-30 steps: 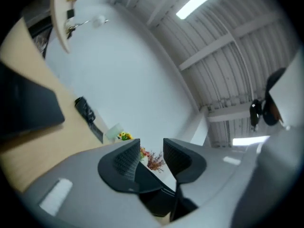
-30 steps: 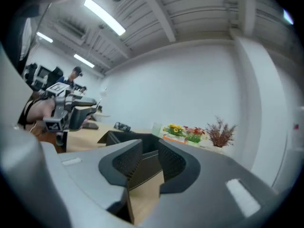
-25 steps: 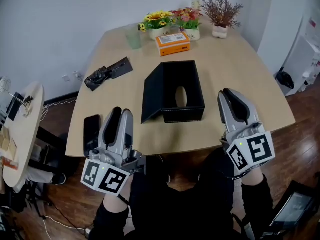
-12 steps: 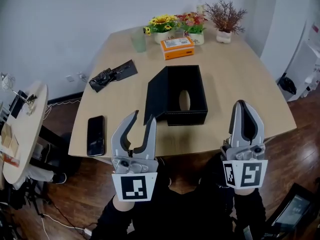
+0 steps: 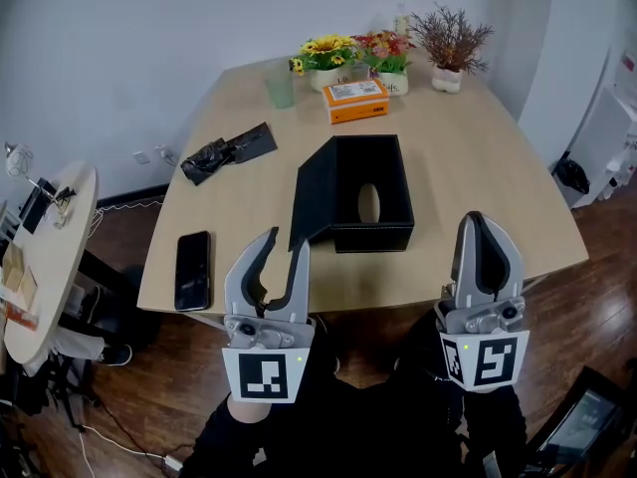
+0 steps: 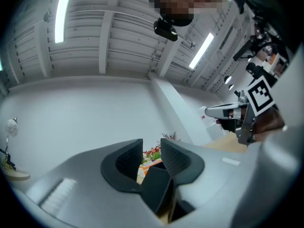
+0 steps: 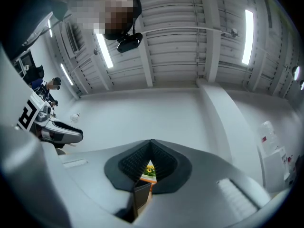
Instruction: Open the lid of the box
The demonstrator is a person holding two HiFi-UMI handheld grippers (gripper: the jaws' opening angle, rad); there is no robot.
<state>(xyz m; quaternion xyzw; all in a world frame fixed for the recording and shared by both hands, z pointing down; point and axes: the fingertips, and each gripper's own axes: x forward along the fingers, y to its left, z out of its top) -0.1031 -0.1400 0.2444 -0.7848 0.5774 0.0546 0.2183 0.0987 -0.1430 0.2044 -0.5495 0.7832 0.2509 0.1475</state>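
Note:
The black box (image 5: 370, 193) sits mid-table with an oval hole in its inner face. Its lid (image 5: 311, 191) stands swung up on the left side. Both grippers hang at the table's near edge, short of the box and touching nothing. My left gripper (image 5: 286, 239) has a gap between its fingers, its jaws are closing and nothing is between them. In the left gripper view the box (image 6: 156, 190) shows through that gripper (image 6: 152, 148). My right gripper (image 5: 479, 218) is shut and empty. In the right gripper view its (image 7: 151, 144) tips meet.
A black phone (image 5: 192, 269) lies near the front left edge. A crumpled black bag (image 5: 225, 147), a green cup (image 5: 280, 86), an orange carton (image 5: 356, 100) and three flower pots (image 5: 382, 54) stand behind the box. A round side table (image 5: 48, 257) is at the left.
Both grippers have drawn back toward the near table edge and turned to point straight ahead. The right jaws have closed and the left jaws have narrowed. The phone has come into sight.

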